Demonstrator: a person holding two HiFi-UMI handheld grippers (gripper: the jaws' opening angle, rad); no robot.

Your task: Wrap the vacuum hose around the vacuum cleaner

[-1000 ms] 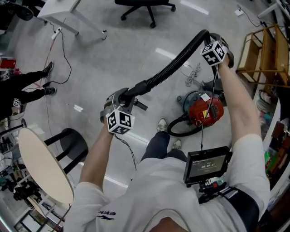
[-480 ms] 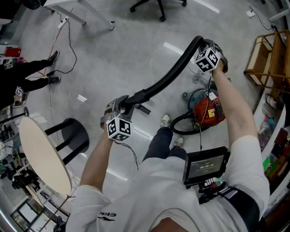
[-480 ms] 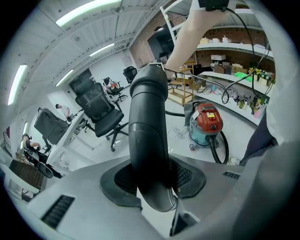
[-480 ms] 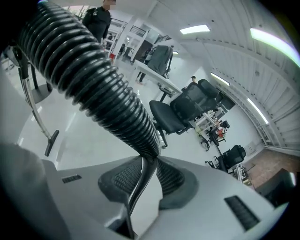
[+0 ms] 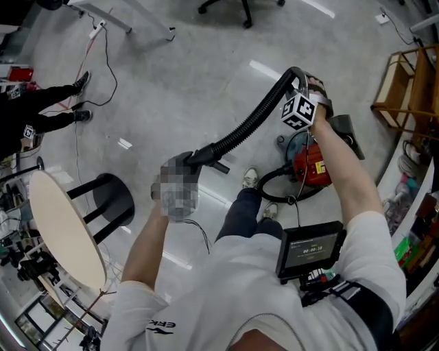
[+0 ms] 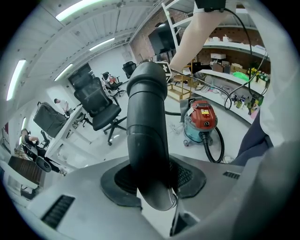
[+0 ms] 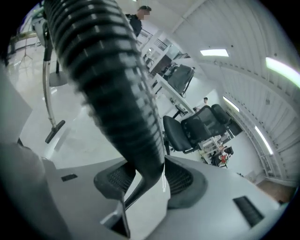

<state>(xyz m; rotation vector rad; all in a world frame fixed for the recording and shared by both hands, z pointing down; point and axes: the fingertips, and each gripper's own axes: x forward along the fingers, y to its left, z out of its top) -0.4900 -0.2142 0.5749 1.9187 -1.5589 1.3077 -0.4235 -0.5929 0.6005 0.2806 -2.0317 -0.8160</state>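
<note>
We hold the hose (image 5: pixel 250 120) up off the floor (image 5: pixel 171 89) with both grippers. Seen from above, our left gripper (image 5: pixel 192 159) is near the middle of the view. In its own view the jaws are clamped on the cuff (image 6: pixel 147 140), the hose's smooth, stiff end. The cuff stands upright between the pads (image 6: pixel 117 180) and touches both.

From the left gripper the ribbed hose climbs toward 1 o'clock, bends over at the top and reaches our right gripper (image 5: pixel 303 82). In the right gripper view the hose comes down from 11 o'clock and passes between the two pads. Those jaws have just been opening, so this gripper is released. The hose lies loosely between the pads, with a pale gap beneath it.

The vacuum (image 5: pixel 315 164) stands on the floor at 6 o'clock of the right gripper, partly under our right forearm. Its top is red and its lower body teal. The far stretch of the hose curls on the floor at the vacuum's 8 o'clock, just beside our shoes (image 5: pixel 250 182). The hose is not yet wound round the vacuum.

A stool (image 5: pixel 103 206) stands at 8 o'clock of the left gripper, with a round table (image 5: pixel 65 240) just beside it. A chair (image 5: pixel 240 8) shows at 12 o'clock on the top edge. A rack (image 5: pixel 405 82) stands at 3 o'clock of the right gripper. A monitor (image 5: pixel 312 247) hangs on our chest at 6 o'clock of the vacuum. Another person's legs (image 5: pixel 41 116) reach in at 9 o'clock.
</note>
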